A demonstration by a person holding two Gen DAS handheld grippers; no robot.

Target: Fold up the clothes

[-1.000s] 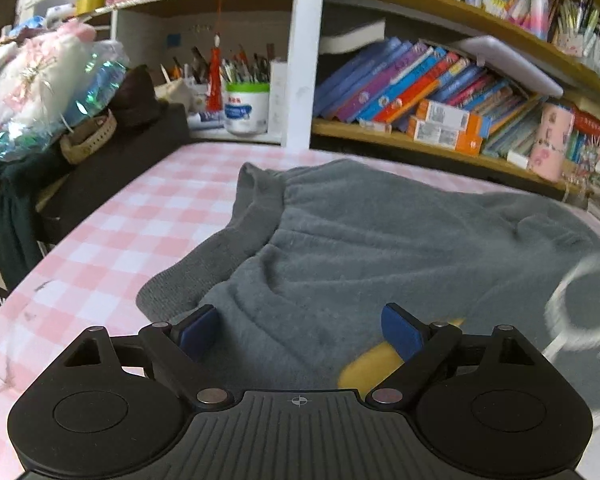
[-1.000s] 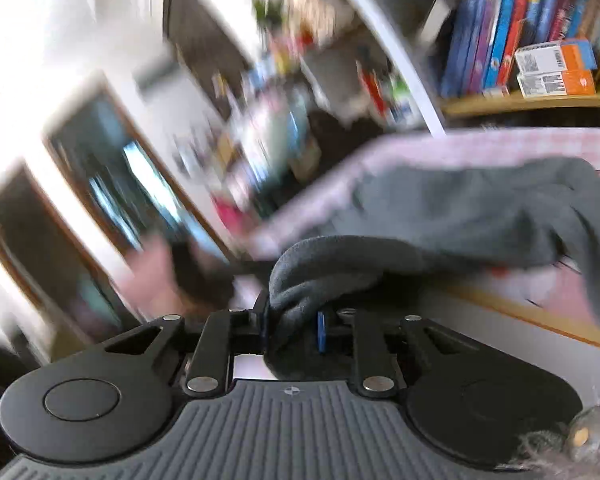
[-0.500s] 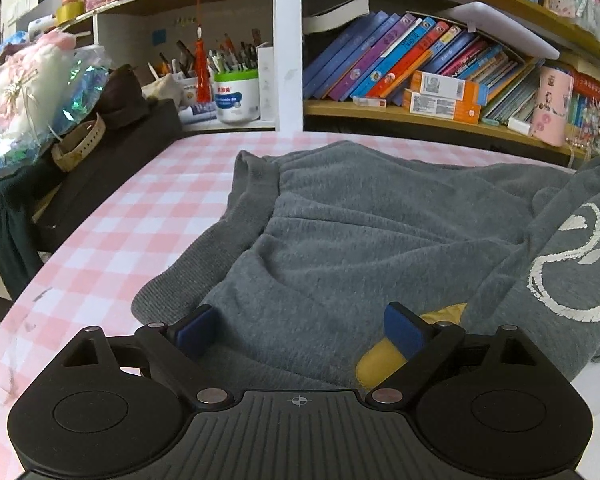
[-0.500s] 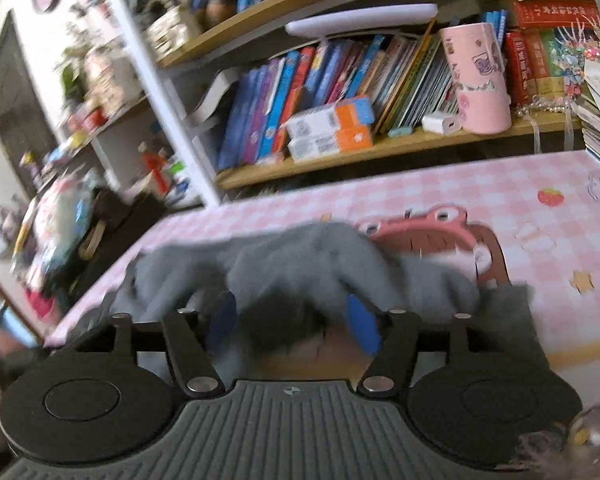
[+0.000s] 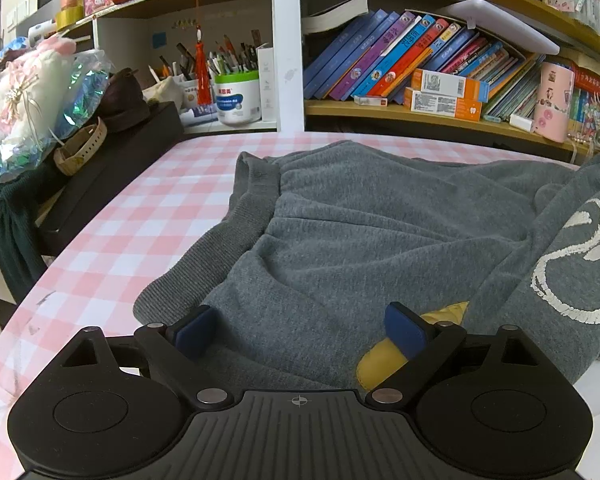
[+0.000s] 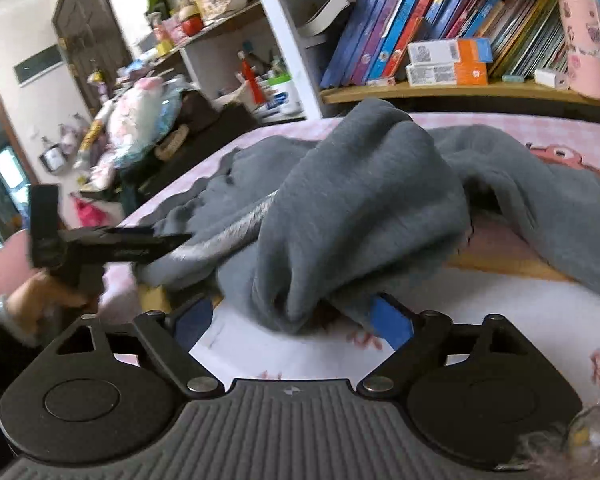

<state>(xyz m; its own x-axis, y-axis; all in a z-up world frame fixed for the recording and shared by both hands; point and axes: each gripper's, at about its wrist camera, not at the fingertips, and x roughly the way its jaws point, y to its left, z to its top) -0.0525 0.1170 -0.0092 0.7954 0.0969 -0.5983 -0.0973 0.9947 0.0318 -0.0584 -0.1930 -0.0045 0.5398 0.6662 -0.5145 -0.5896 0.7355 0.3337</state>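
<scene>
A grey sweatshirt [image 5: 380, 232] lies rumpled on the pink checked tablecloth [image 5: 140, 216]. Its right part, with a white print [image 5: 572, 272], is folded over towards the middle. My left gripper [image 5: 300, 334] rests low over the near hem, open, with cloth lying loose between its blue pads [image 5: 196, 336]. In the right wrist view a bunched fold of the sweatshirt [image 6: 360, 208] droops between the fingers of my right gripper [image 6: 292, 326]. Its jaws are opening and the pads [image 6: 392, 326] stand clear of the cloth. The left gripper [image 6: 168, 240] shows at the left, held by a hand [image 6: 32, 296].
Bookshelves [image 5: 420, 112] with books, a pink cup [image 5: 552, 104] and a pen pot [image 5: 236, 96] stand behind the table. A black box with a plush toy [image 5: 32, 100] borders the left edge. A cartoon table mat [image 6: 560, 156] lies under the sweatshirt's right side.
My right gripper was shut on a fold of the sweatshirt; it has swung round, come down over the table, opened and let the fold drop. The printed part now lies over. The left gripper stayed put.
</scene>
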